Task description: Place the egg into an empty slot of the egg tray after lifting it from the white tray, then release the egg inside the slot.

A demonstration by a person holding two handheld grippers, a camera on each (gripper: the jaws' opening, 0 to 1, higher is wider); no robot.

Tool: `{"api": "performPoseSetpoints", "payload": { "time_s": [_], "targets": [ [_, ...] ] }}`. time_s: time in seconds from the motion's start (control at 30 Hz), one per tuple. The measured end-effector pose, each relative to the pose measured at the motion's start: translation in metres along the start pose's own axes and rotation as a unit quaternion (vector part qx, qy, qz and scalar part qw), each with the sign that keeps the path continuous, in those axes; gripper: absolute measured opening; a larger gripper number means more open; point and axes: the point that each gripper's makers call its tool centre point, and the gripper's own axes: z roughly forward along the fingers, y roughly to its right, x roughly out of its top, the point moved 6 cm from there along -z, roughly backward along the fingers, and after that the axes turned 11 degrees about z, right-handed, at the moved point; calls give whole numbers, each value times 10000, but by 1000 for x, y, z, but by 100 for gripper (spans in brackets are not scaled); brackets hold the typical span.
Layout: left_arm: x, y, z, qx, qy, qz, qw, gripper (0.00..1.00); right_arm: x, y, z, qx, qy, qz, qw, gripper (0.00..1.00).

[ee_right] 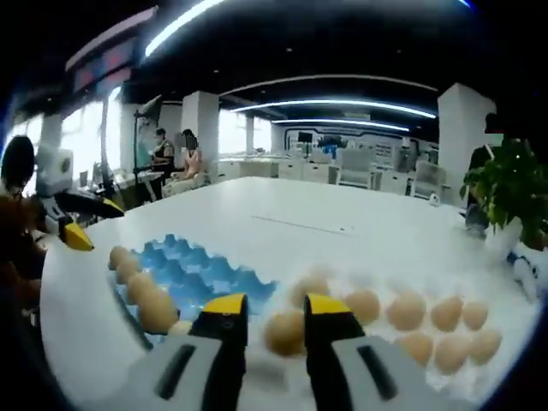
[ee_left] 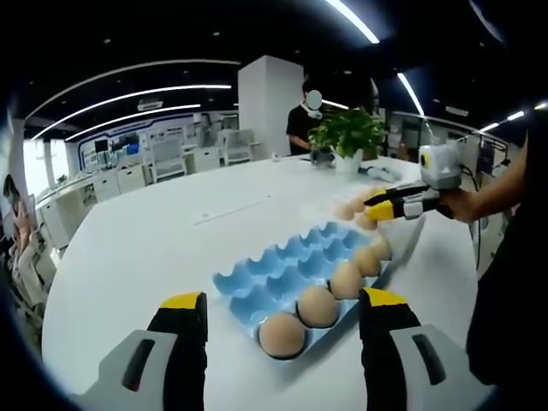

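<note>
Right hand-held gripper (ee_right: 276,330) is closed around an egg (ee_right: 285,332); left hand-held gripper (ee_left: 282,321) is held apart. Excess squeeze may crack it before the egg tray (ee_right: 205,274) is reached.

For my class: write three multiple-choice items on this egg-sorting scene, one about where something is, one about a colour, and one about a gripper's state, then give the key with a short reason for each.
1. Where do the eggs in the egg tray sit?
A. In a row along one edge
B. Scattered in every slot
C. Stacked in one corner

2. What colour is the egg tray?
A. Grey
B. Blue
C. Green

3. How does the right gripper stand?
A. Wide open above the plant
B. Shut on nothing over bare table
C. Jaws on either side of an egg

Key: 1 A, since the left gripper view shows the eggs lined up along the tray's edge with the other slots empty. 2 B, as the tray is light blue in both views. 3 C, because in the right gripper view an egg sits between the yellow-tipped jaws; whether they grip it already is unclear.
</note>
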Motion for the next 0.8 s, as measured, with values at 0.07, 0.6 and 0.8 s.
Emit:
{"api": "performPoseSetpoints", "payload": {
  "time_s": [0.07, 0.6, 0.8],
  "targets": [
    [0, -1, -1, 5, 3, -2, 10000, 73, -1, 4, 2, -26, -51, -174, 9998, 26],
    [-4, -3, 0, 22, -59, -45, 10000, 72, -11, 2, 11, 97, -559, -664, 9962, 25],
    [-2, -4, 0, 29, -22, -45, 10000, 71, -8, 4, 12, 247, -1217, -863, 9885, 26]
  ]
}}
